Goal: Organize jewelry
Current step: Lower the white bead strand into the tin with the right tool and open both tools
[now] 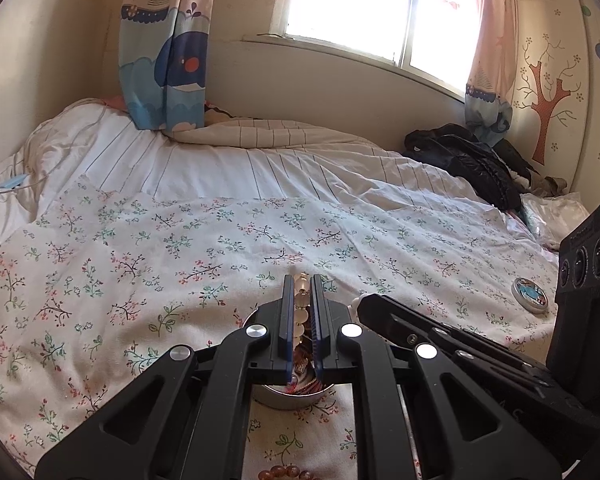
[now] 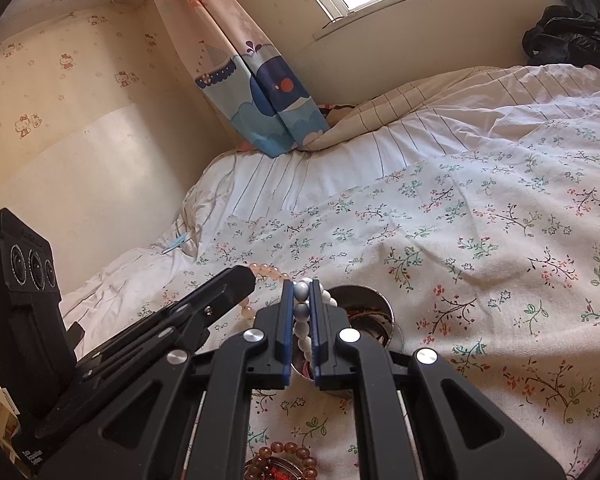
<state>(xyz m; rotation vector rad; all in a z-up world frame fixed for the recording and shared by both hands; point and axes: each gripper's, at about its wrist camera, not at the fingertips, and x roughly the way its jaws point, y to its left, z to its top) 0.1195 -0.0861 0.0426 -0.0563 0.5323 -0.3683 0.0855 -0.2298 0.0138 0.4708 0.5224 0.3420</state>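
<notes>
A: Nearest first?

B: Brown bead bracelet (image 2: 284, 450) lying loose on the floral sheet (image 1: 140, 280) of the bed, at the near edge, not gripped by anything.

A: Then?

B: Round metal tin (image 1: 284, 400) just beyond it, directly under both sets of fingers, with more jewellery heaped inside. Left hand-held gripper (image 1: 302, 280) nearly closed, pinching a pink bead bracelet (image 1: 301, 304) that hangs down toward the tin. Right hand-held gripper (image 2: 304, 285) close beside it on the right, likewise almost shut, clamped on a white bead bracelet (image 2: 302, 328) over the tin's near rim.

A: Step in hand?

B: Probably sorting bracelets at the tin, one strand per side. Hard to say whether going in or coming out; lower ends of both strands hidden behind the fingers.

A: Next move?

B: If stowing: lower each strand inside the rim, then ease the jaws apart, one side at a time to avoid tangling. If laying out: lift clear of the rim and set down well apart on bare sheet. Either way, keep the two strands from crossing.

A: Farther off?

B: Round lid (image 1: 530, 290) on the sheet to the right, probably the tin's. Black jacket (image 1: 460, 156) bunched at the far right by the wall.
</notes>
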